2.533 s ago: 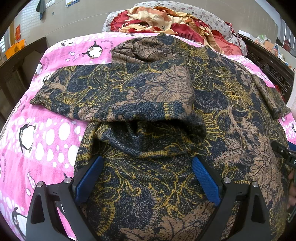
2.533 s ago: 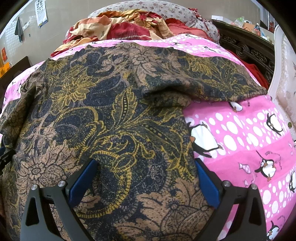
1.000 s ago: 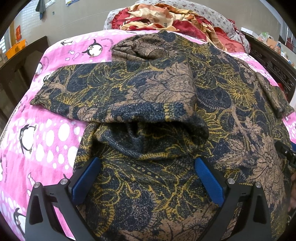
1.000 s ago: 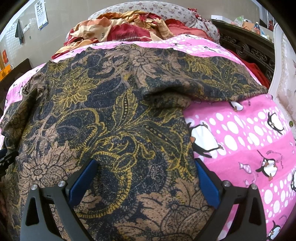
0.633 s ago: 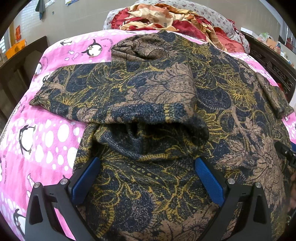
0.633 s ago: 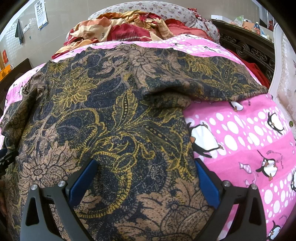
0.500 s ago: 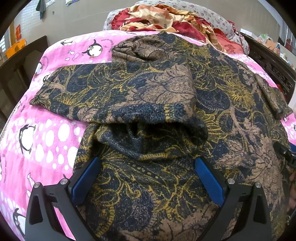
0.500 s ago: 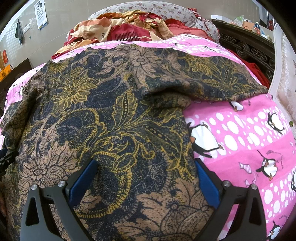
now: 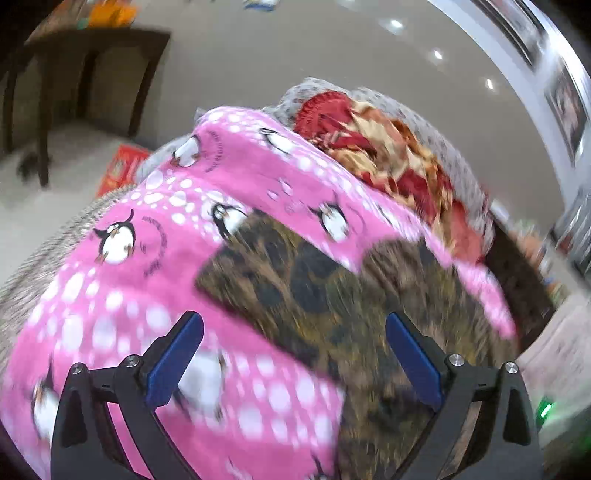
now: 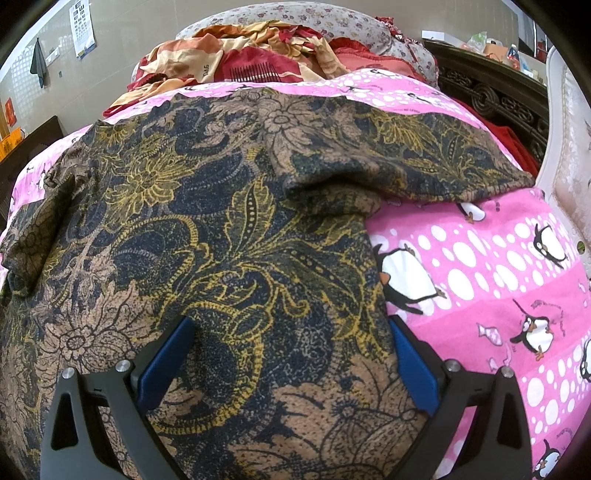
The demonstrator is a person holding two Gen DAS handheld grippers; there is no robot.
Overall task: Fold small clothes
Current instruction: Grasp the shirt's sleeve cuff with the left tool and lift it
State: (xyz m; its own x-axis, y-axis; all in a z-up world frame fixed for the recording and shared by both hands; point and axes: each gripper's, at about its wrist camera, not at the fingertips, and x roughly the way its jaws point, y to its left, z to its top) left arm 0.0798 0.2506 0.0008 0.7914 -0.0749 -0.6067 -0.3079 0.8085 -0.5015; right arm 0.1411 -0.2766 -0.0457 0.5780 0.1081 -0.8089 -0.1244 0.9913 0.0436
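A dark floral top point(image 10: 221, 236) in navy, tan and yellow lies spread on the pink penguin bedspread point(image 10: 480, 280). Its right sleeve point(image 10: 424, 162) stretches toward the right bed edge. My right gripper point(image 10: 288, 354) is open, low over the top's lower body, its blue pads point(image 10: 162, 358) either side of the fabric. In the blurred left wrist view the top point(image 9: 332, 295) fills the lower right, with its left sleeve end point(image 9: 251, 266) pointing up-left. My left gripper point(image 9: 291, 354) is open and holds nothing, straddling the top's left edge over the bedspread point(image 9: 129, 295).
A crumpled red and cream blanket point(image 10: 258, 55) and a floral pillow point(image 10: 325, 18) lie at the head of the bed. A dark carved headboard point(image 10: 495, 96) runs along the right. A dark wooden table point(image 9: 74, 74) and an orange box point(image 9: 122, 166) stand on the floor at left.
My left gripper has swung sharply to the left and lifted; its view now blurs across the sleeve, bed edge and floor. The right gripper has stayed still.
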